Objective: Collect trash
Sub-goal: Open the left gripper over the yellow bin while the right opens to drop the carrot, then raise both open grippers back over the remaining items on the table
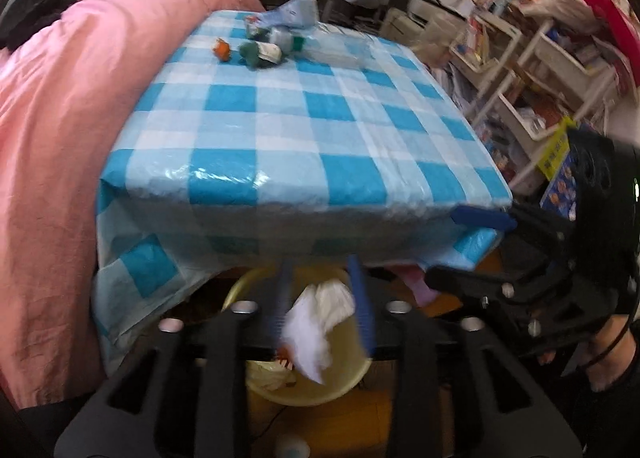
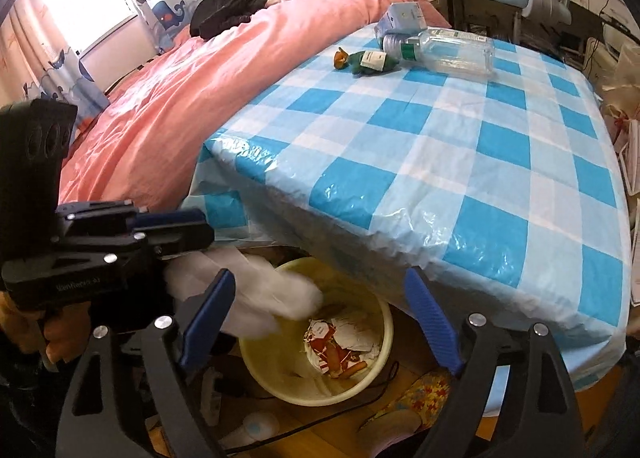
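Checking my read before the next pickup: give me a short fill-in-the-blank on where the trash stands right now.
1. The white tissue hangs over the yellow ____.
2. The table is covered by a blue and white ____ cloth.
3. The clear bottle lies on its ____ on the table.
4. The right gripper has its jaws wide ____.

Missing words: bin; checked; side; open

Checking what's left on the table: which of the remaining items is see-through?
The clear plastic bottle, lying on its side at the far end of the checked tablecloth. The green wrapper and pale carton beside it are opaque.
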